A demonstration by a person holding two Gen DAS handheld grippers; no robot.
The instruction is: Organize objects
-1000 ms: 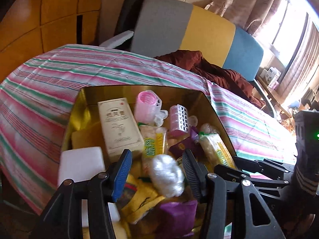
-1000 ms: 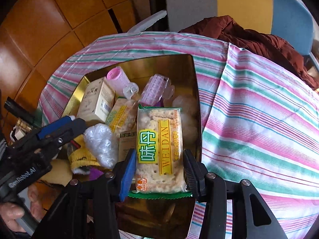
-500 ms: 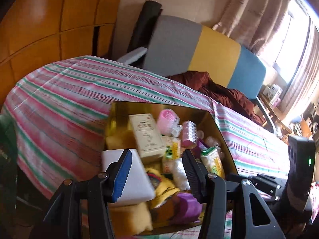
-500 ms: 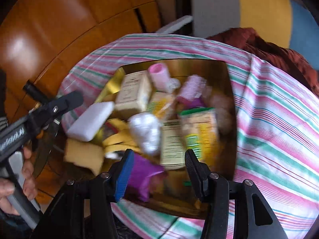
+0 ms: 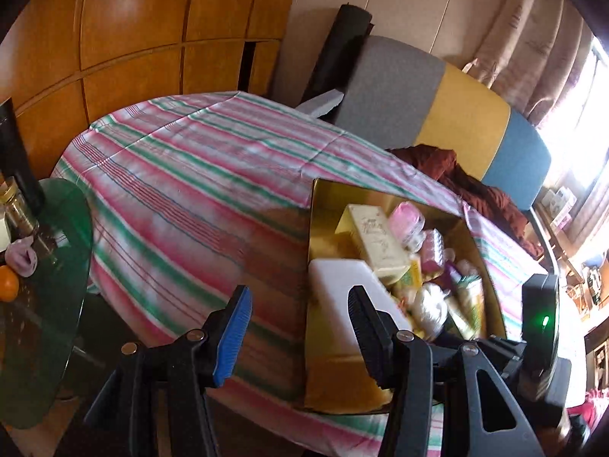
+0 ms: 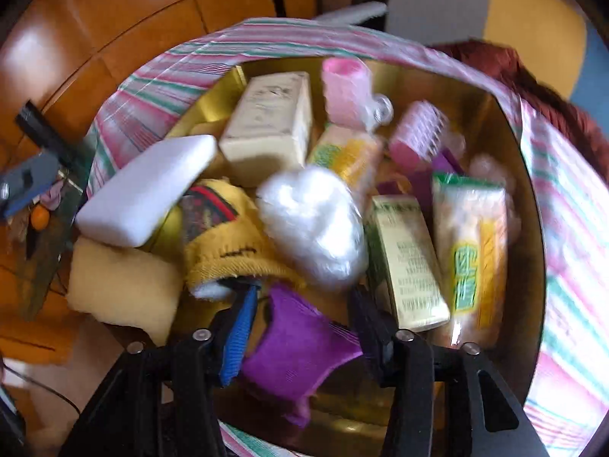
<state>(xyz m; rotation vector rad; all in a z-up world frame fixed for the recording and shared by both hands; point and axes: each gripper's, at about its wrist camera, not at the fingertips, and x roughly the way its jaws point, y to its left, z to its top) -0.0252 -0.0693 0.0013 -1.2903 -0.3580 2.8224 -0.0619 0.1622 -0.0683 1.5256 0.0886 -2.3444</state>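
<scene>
The gold box (image 6: pixel 525 198) sits on the striped cloth (image 5: pixel 182 175), toward its right side in the left view, crammed with loose things: a white block (image 6: pixel 148 190) and a yellow sponge (image 6: pixel 121 285) at its near left corner, a cream carton (image 6: pixel 270 125) and a pink roller (image 6: pixel 346 91) toward the far wall, a cracker pack (image 6: pixel 472 251) along the right wall, a plastic wad (image 6: pixel 316 224) in the middle. Your right gripper (image 6: pixel 300 323) hangs over the near edge, released and grasping nothing, with the purple cloth (image 6: pixel 297 354) lying between its fingers. That looks like the piece to take. Lower until the pads straddle a thick fold, not a thin hem, then clench fully so the soft fabric does not slip. Lift straight up, because the yellow knit (image 6: pixel 224 240) touches it and may drag along. Your left gripper (image 5: pixel 300 327) is also released and empty, over the cloth just left of the box; keep it clear of the box wall.
</scene>
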